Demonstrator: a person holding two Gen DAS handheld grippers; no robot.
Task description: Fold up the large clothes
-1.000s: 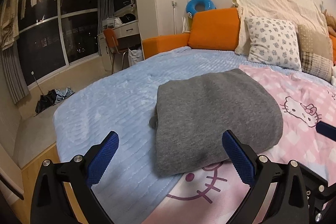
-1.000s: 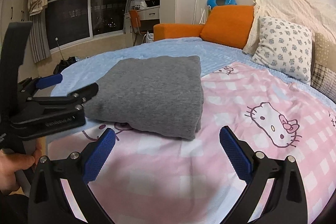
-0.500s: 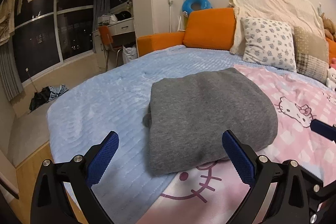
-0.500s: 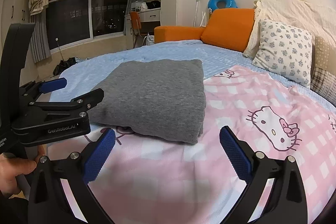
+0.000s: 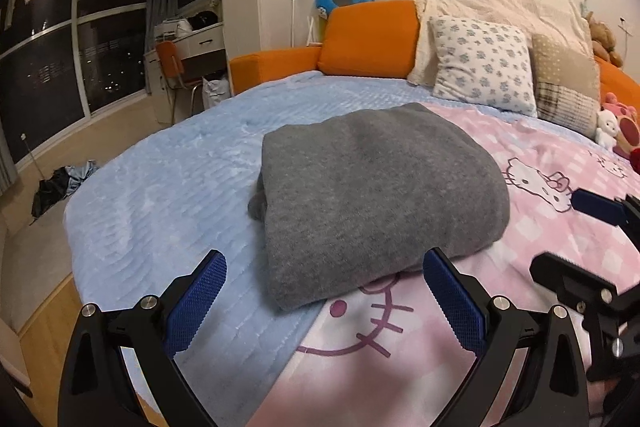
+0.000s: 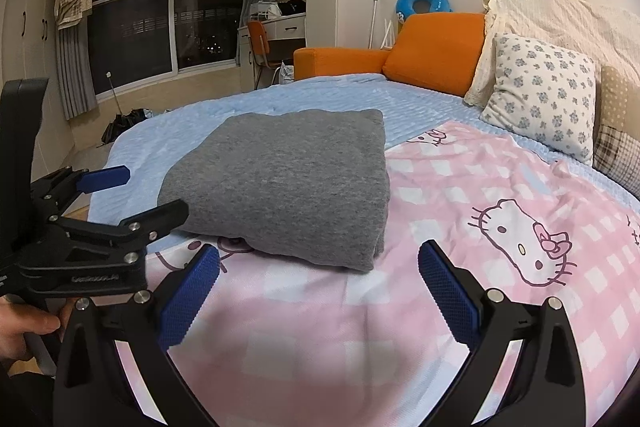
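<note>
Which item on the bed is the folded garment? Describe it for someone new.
Start at the round bed with its orange headboard. In the middle, straddling the blue cover and pink Hello Kitty blanket, lies the folded sweater. It is the only plain grey thing there.

The grey garment point(image 5: 376, 199) sits just past my fingers, mid-frame in both views. It's folded into a thick, squarish bundle lying flat, its edges rounded and soft. A small nub of cloth pokes out of its left side. My right view shows its near right corner point(image 6: 360, 259) stacked in layers.
</note>
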